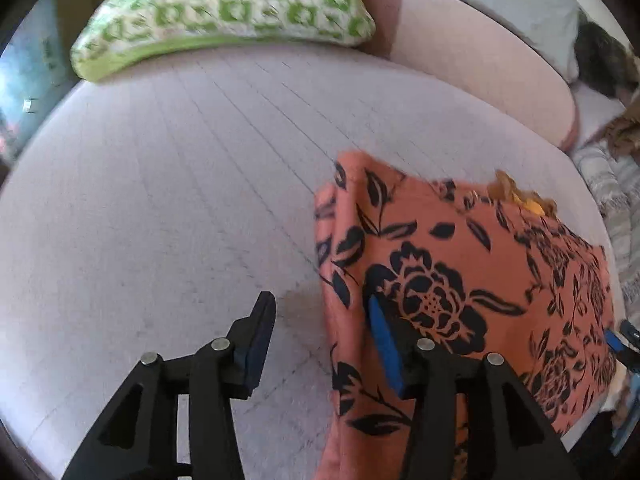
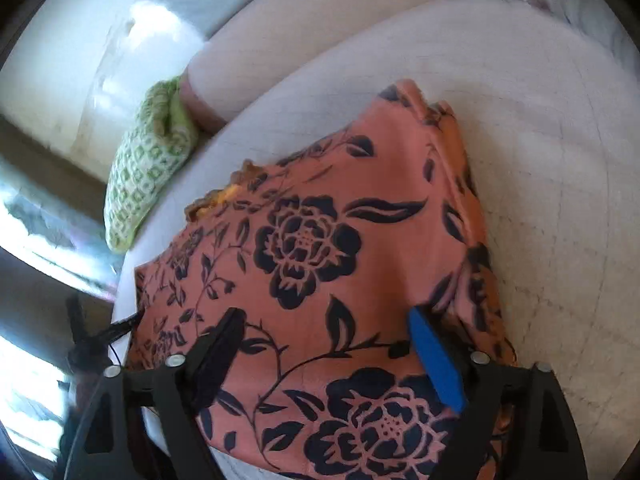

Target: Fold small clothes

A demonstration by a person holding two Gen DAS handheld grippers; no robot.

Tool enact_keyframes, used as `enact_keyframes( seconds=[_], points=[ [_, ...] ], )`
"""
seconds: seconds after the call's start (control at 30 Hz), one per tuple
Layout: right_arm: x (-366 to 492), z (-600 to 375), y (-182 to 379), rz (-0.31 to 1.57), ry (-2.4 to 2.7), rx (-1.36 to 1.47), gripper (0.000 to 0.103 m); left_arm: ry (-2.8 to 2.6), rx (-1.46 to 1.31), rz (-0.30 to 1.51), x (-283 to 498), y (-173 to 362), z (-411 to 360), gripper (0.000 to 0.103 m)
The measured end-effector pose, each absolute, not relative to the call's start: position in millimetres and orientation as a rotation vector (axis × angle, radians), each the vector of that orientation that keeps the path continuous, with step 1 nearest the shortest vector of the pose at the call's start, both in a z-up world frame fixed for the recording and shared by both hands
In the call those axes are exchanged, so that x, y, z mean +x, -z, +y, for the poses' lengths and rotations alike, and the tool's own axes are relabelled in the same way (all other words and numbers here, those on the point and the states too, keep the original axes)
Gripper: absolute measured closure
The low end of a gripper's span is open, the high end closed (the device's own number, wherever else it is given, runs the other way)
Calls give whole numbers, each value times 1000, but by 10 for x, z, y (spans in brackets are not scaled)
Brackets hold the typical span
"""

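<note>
An orange garment with a black flower print [image 1: 460, 280] lies folded on a pale lilac quilted cushion [image 1: 180, 200]. My left gripper [image 1: 320, 320] is open above the garment's left edge; its right finger is over the cloth and its left finger is over bare cushion. In the right wrist view the same garment [image 2: 320, 260] fills the middle of the frame. My right gripper [image 2: 324, 332] is open just above it, both fingers over the cloth. Neither gripper holds anything. A yellow lace trim [image 2: 228, 192] peeks out at the garment's far edge.
A green and white patterned pillow [image 1: 224, 16] lies at the back of the cushion, also in the right wrist view [image 2: 148, 172]. A pink bolster [image 1: 480, 60] runs along the back. Striped and brown cloths [image 1: 612, 176] lie at the far right. The other gripper's tip [image 1: 624, 340] shows at the right edge.
</note>
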State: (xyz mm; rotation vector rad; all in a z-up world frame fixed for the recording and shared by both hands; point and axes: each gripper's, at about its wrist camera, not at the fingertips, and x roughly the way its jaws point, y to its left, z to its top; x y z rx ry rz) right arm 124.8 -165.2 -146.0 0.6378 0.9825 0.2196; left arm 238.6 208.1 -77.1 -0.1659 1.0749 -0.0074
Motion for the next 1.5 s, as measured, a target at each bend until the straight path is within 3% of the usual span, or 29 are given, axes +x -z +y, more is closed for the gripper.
enact_keyframes(
  seconds=[0.13,0.27,0.37,0.43,0.5,0.73,0.87,0.93,1.13,1.27,1.5],
  points=[
    [1177,-1654,1071,887,-284,623,18,49,-189,936,2120,338,2113,45],
    [1382,-1745,1007,880,-310,676,18,97,-204,912,1782,221,2030,44],
    [1615,-1964,1257,909,-271,773,18,152,-208,944,1702,418,1784,41],
    [1726,-2157,1569,963,-214,888,19,110,-145,1058,1673,706,1687,41],
    [1695,-2262,1527,932,-213,1000,19,24,-93,1147,1628,928,1646,41],
    [1404,-1949,1011,901,-324,860,19,44,-224,1008,1315,599,1713,38],
    [1160,-1802,1254,991,-307,801,19,-70,-206,1135,1335,895,1825,35],
    [1060,-1828,1382,1031,-252,794,19,-65,-216,1099,1254,796,1838,35],
    [674,-1746,1060,932,-334,759,18,-76,-201,1042,1022,524,1779,35],
    [618,-1709,1447,1053,-285,760,18,-70,-198,1037,940,417,1703,35],
    [503,-1584,1119,962,-319,723,17,-65,-165,998,879,331,1657,34]
  ],
)
